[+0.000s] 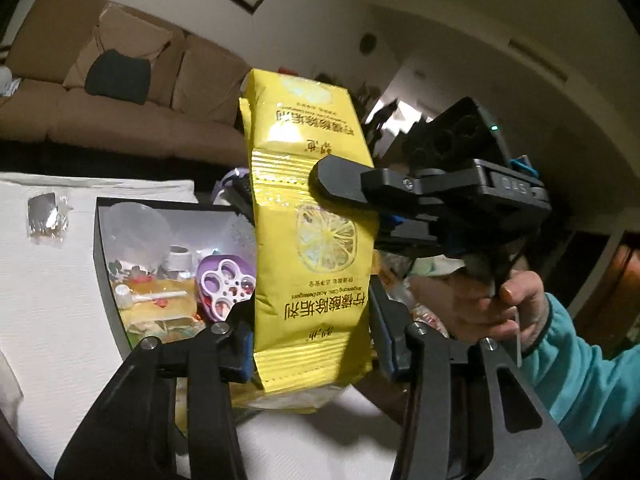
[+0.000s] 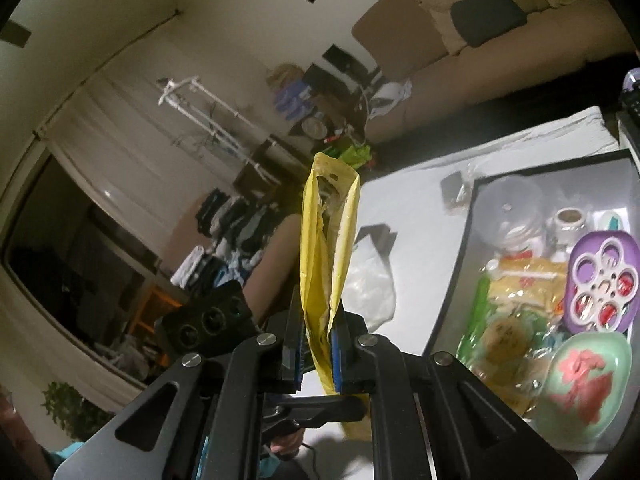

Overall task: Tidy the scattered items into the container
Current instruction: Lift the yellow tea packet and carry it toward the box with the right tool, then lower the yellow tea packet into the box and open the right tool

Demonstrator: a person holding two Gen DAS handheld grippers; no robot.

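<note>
A yellow lemon-print sachet strip (image 1: 312, 220) hangs upright in the air above the table. My right gripper (image 1: 320, 182) comes in from the right and is shut on its middle; in the right wrist view the strip (image 2: 326, 248) stands edge-on between the closed blue pads. My left gripper (image 1: 316, 344) brackets the strip's lower end with a gap at the right side, so it looks open. The black-rimmed container (image 1: 105, 256) lies left of the strip and holds several items, among them a purple flower-shaped tray (image 1: 226, 286). It also shows in the right wrist view (image 2: 460, 256).
A small clear packet (image 1: 47, 218) lies on the white tablecloth (image 1: 52, 320) left of the container. A clear plastic bag (image 2: 372, 284) lies on the cloth beside it. A mint dish (image 2: 588, 380) sits in the container. A brown sofa (image 1: 120, 92) stands behind.
</note>
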